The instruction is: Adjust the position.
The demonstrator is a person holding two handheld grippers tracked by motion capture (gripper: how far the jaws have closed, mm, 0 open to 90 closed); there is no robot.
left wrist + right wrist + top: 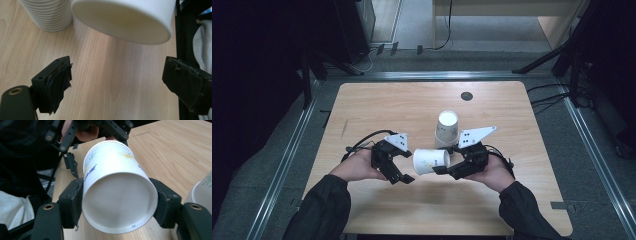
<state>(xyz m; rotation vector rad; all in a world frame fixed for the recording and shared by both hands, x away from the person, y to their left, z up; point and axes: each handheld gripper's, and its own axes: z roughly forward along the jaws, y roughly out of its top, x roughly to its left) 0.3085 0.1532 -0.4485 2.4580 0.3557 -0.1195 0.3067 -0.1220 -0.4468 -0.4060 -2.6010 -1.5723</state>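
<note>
One paper cup (431,161) is being clamped by the right gripper (447,168); the left gripper (404,176), jaws apart beside its mouth, has likely released it; setting it down comes next.

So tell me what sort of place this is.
Probably a lab or recording room: a lone wooden table ringed by metal floor rails, cables trailing across grey floor, and dark stands behind.
</note>
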